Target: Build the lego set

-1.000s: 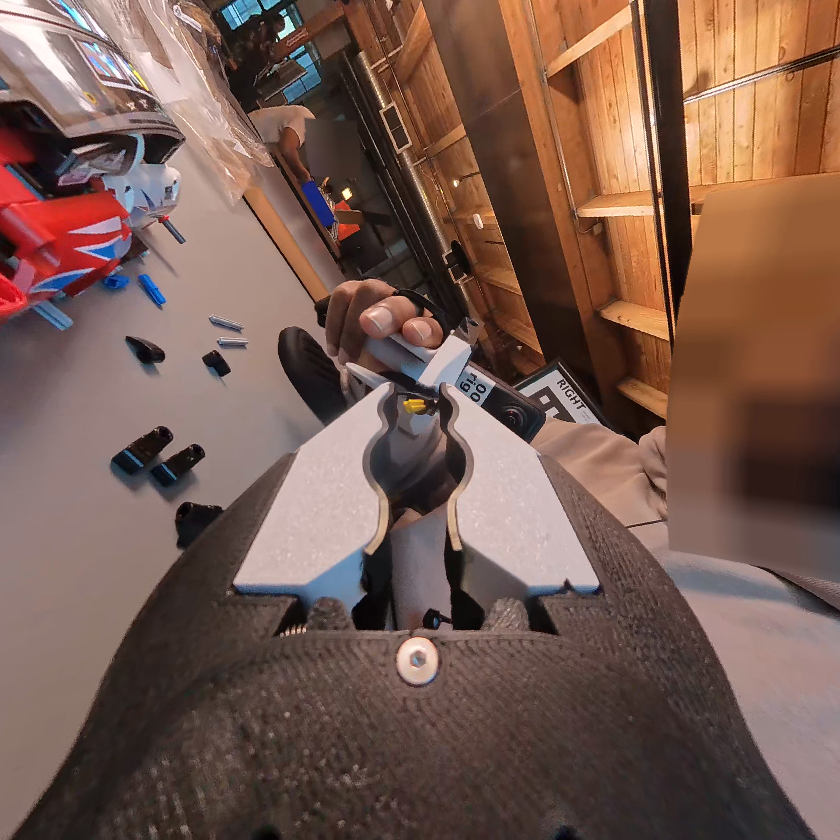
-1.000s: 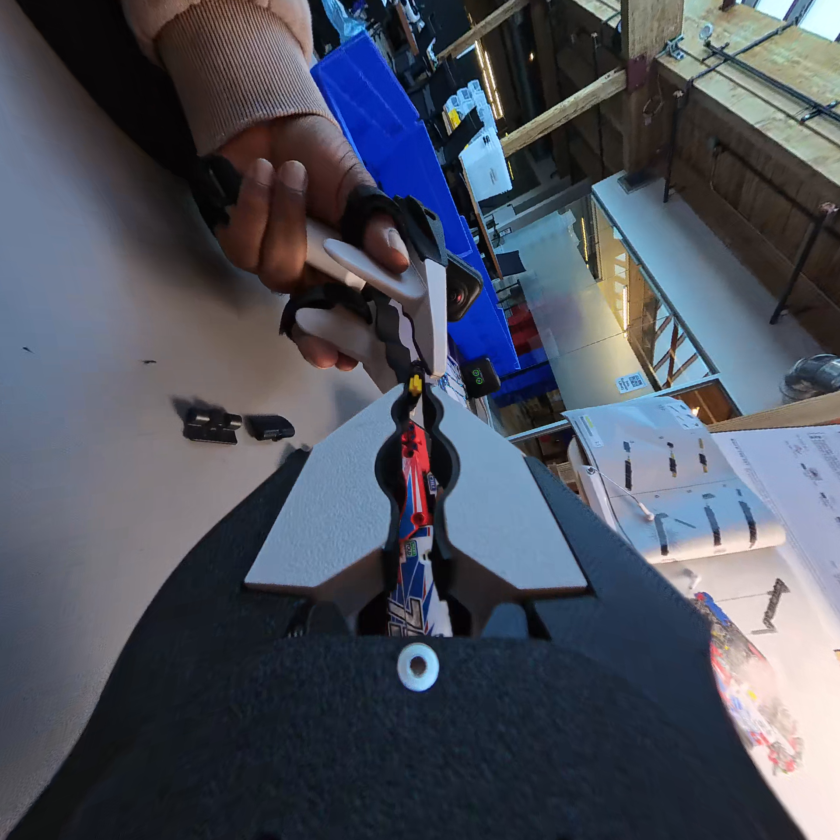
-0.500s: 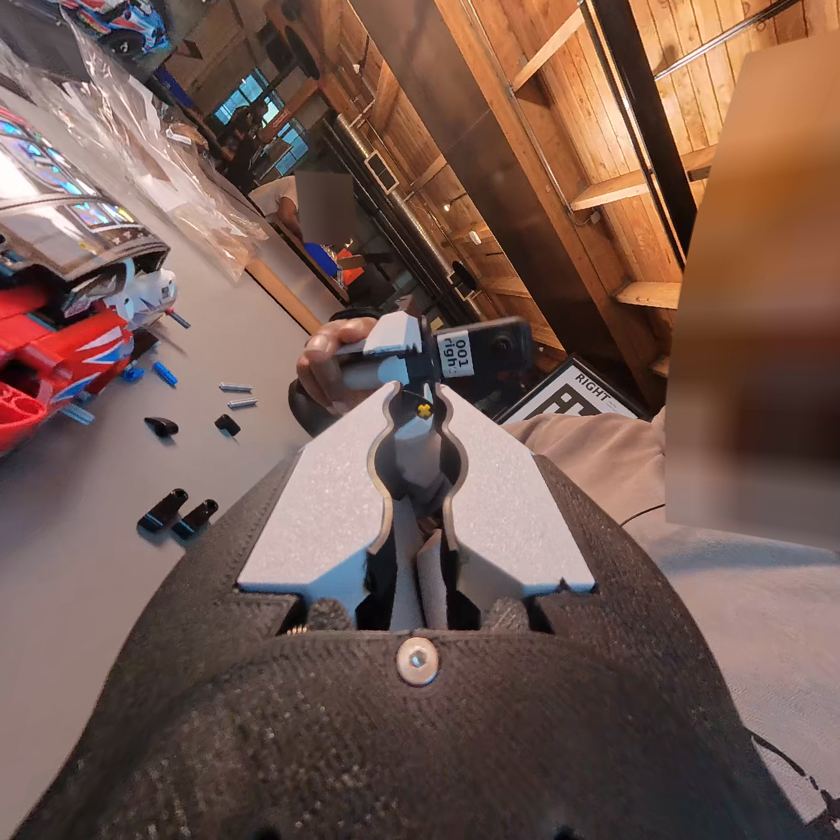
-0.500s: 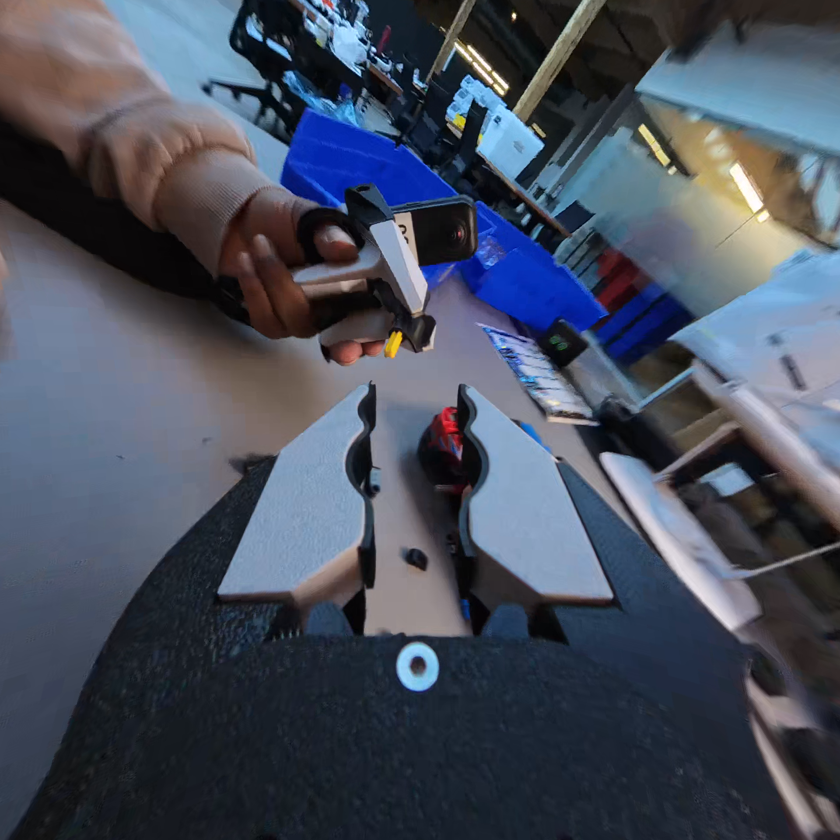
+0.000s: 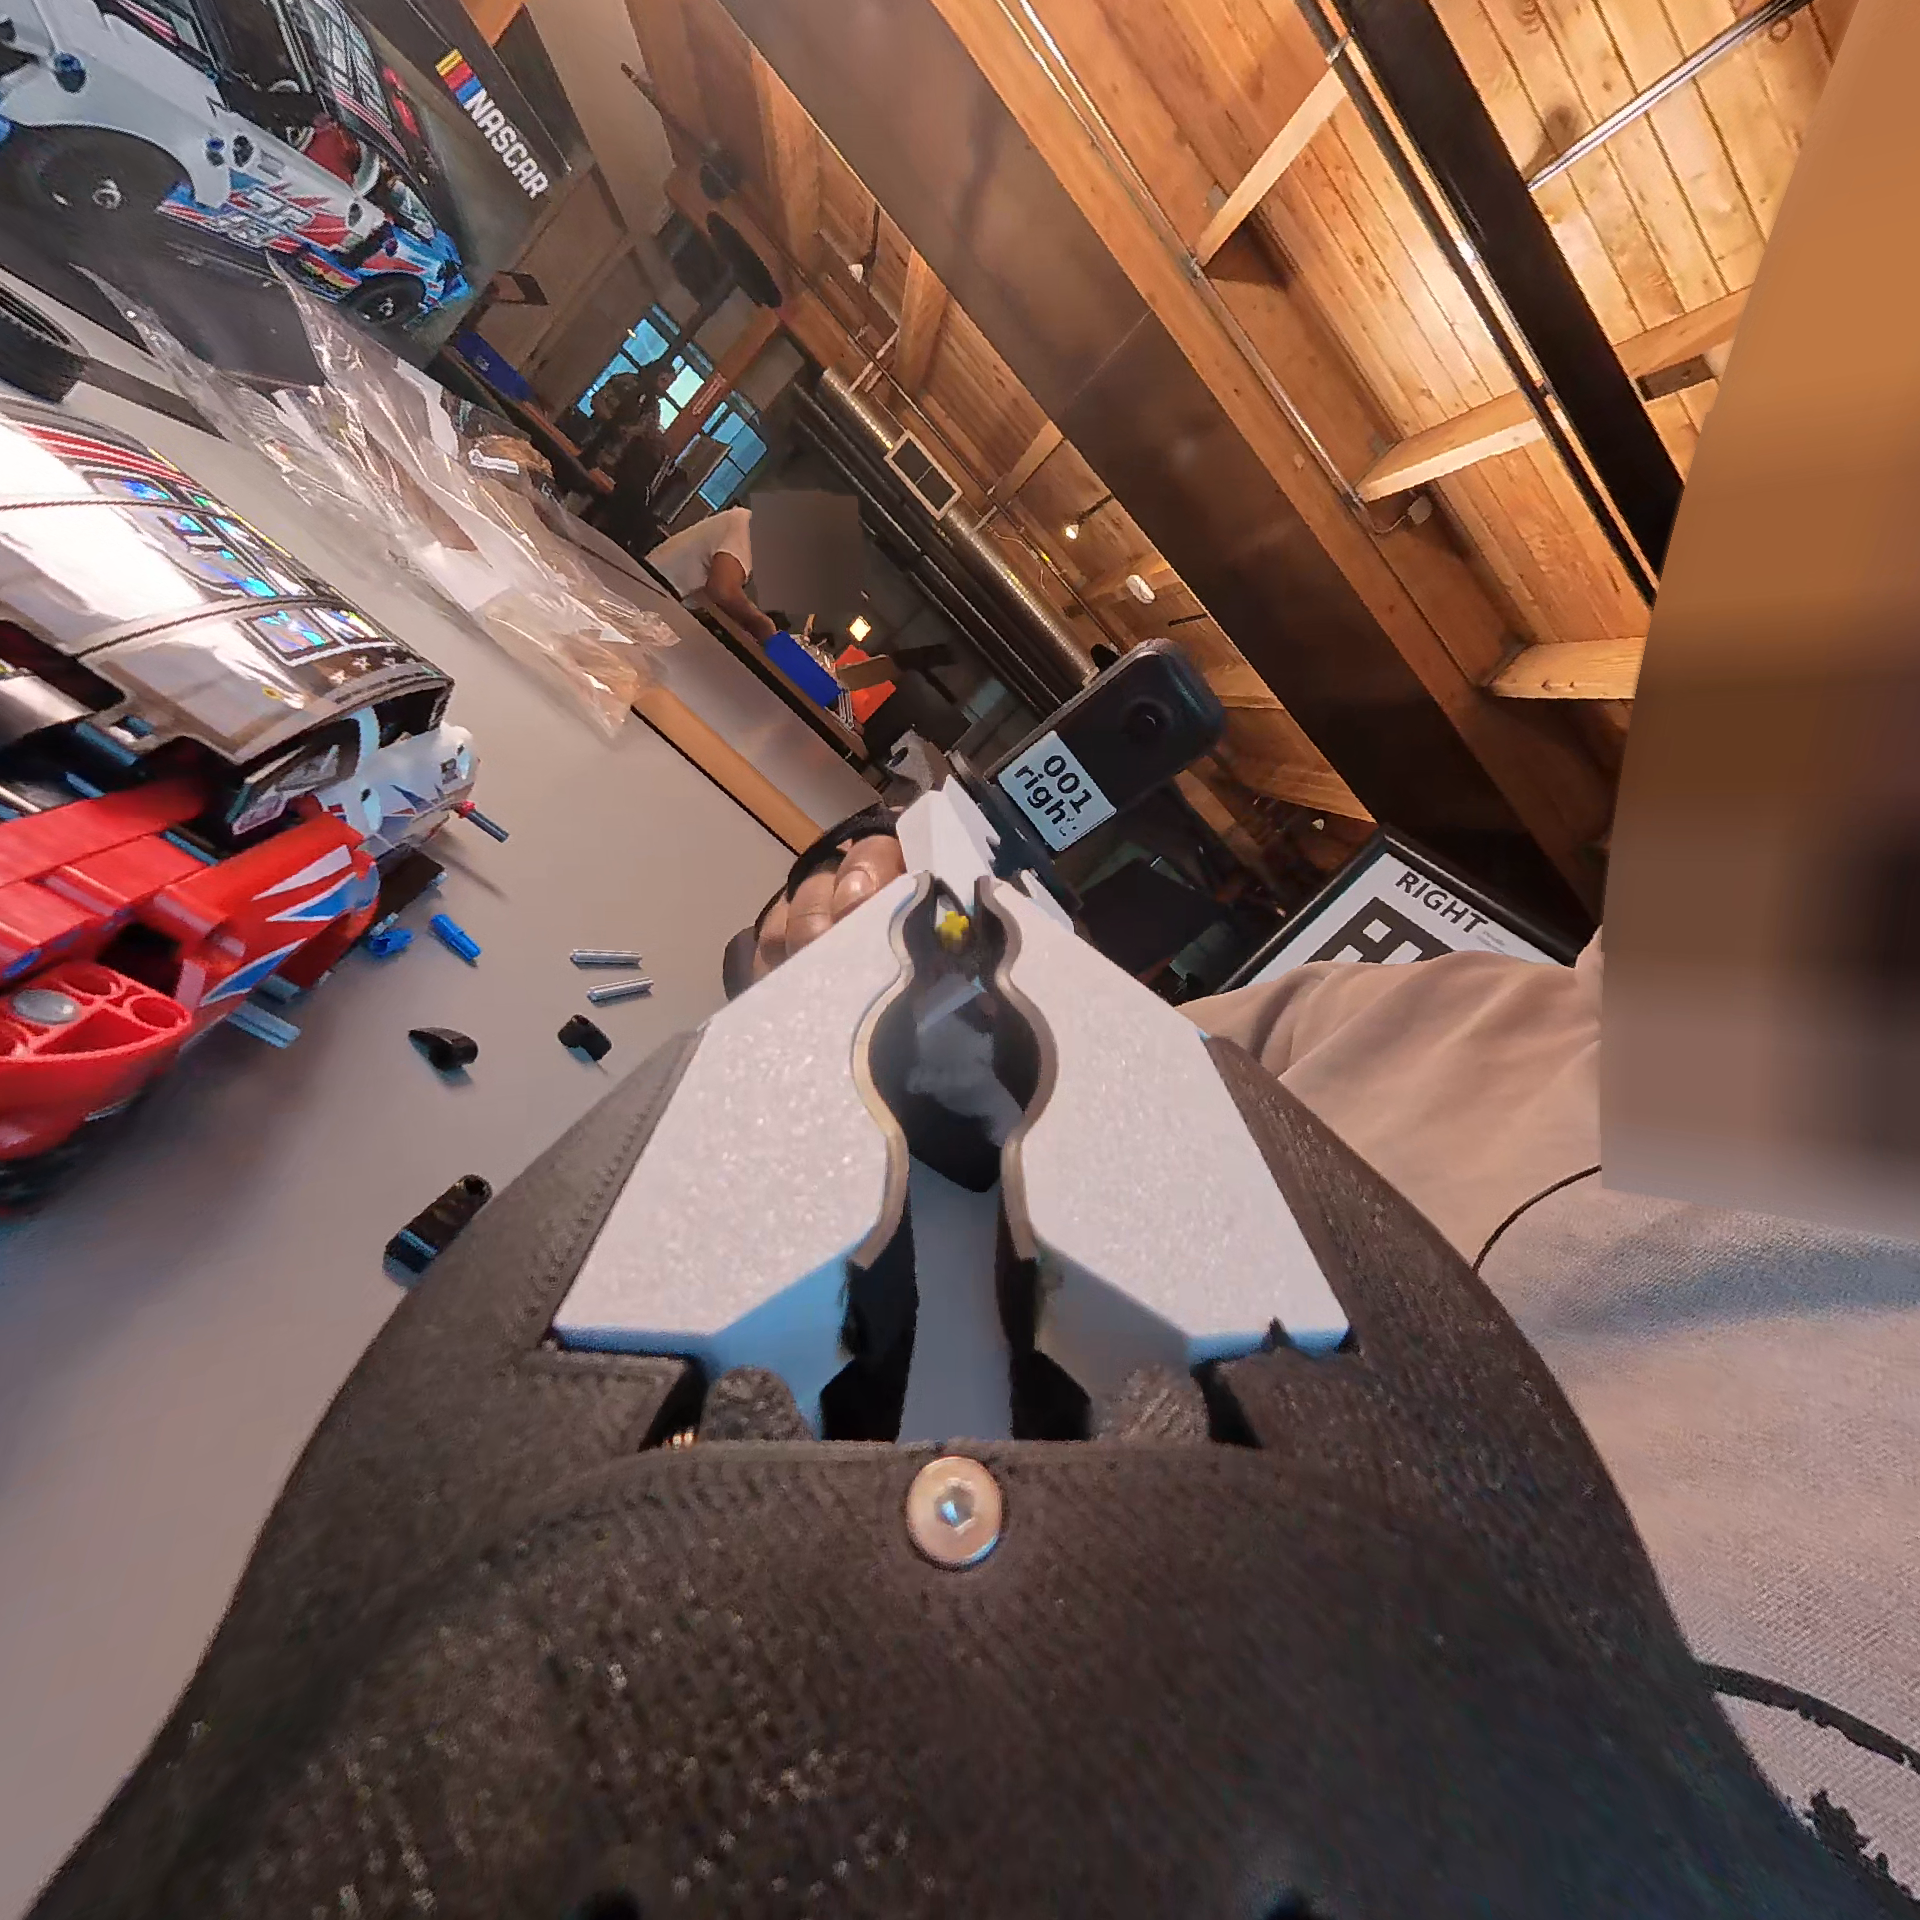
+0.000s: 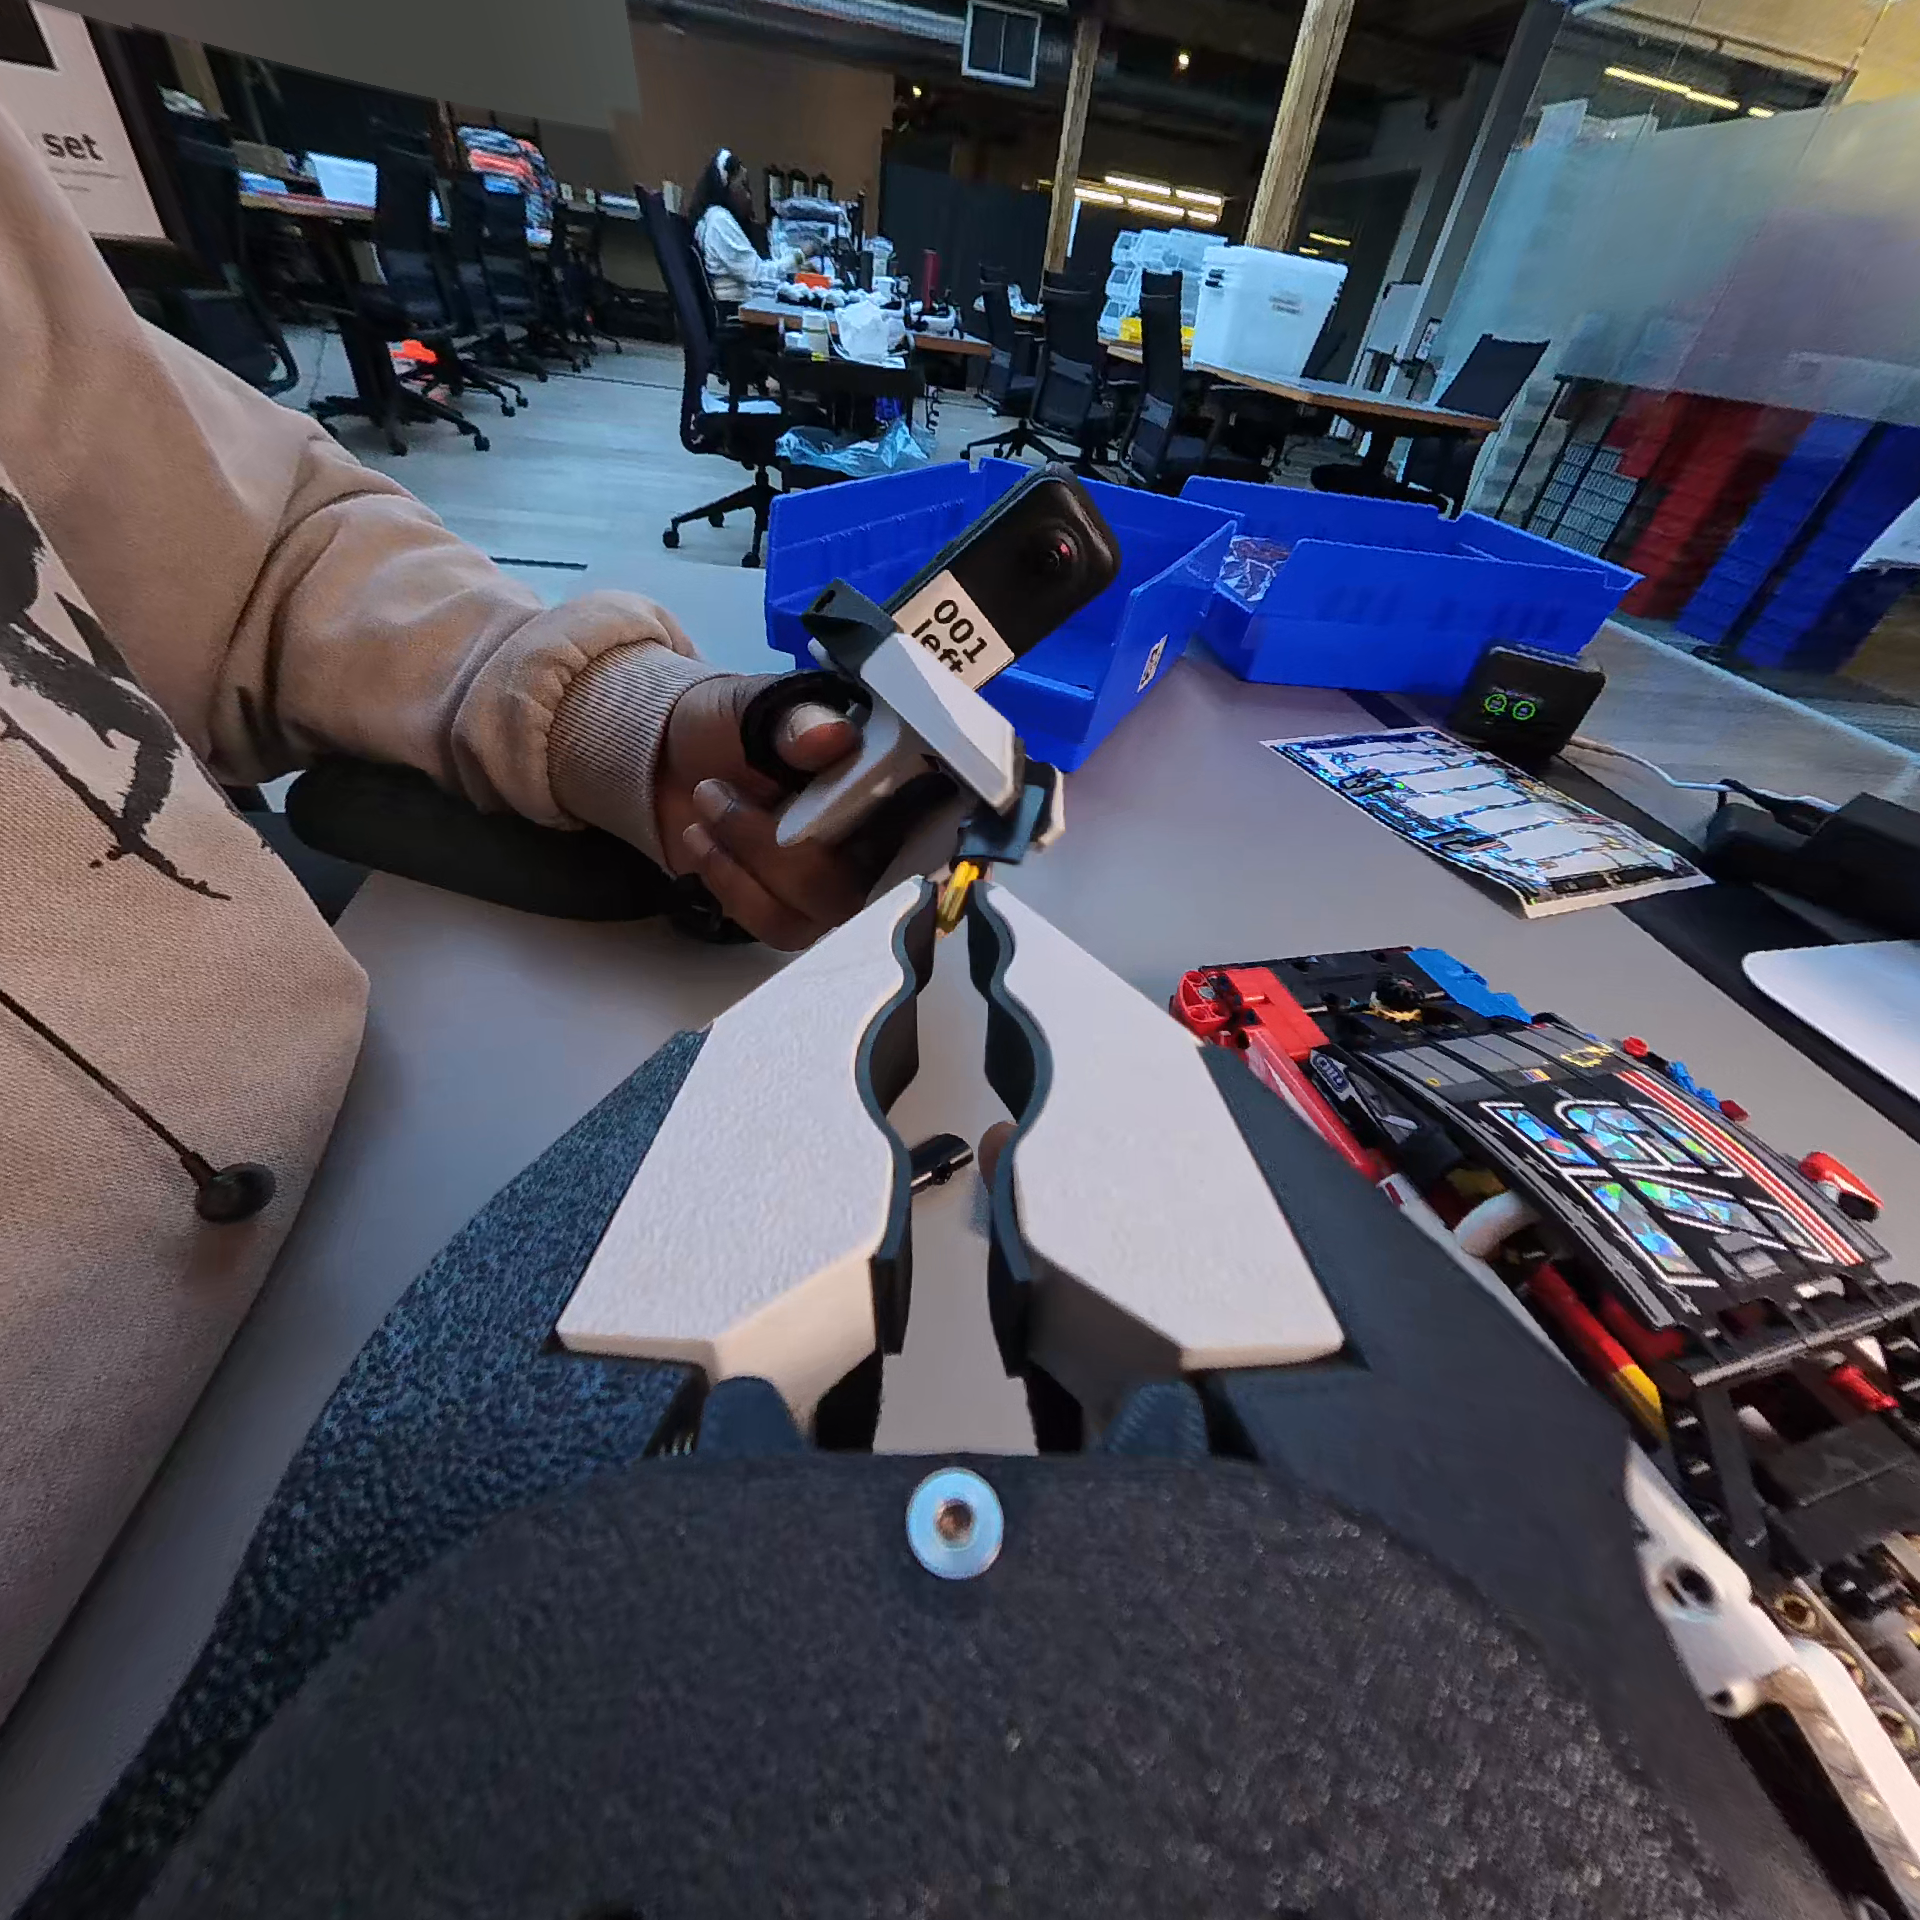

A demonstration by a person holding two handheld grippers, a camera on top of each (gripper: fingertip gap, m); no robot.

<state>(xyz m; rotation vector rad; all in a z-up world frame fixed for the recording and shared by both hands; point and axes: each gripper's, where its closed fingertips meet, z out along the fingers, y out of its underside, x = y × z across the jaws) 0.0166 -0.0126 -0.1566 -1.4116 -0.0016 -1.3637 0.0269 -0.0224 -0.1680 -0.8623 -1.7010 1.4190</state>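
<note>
The left gripper (image 5: 949,912) pinches a small yellow pin (image 5: 950,924) at its fingertips; the right gripper (image 6: 951,906) meets it tip to tip, jaws nearly together around the same pin's other end; whether it grips, I cannot tell; the lego car (image 6: 1579,1174) sits on the grey table (image 6: 499,1049), beside loose black pieces (image 5: 445,1047).

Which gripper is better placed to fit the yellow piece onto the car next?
Left, probably: the left gripper pinches the yellow piece. The right gripper only flanks it, grip unclear, though the car lies just beside it.
</note>
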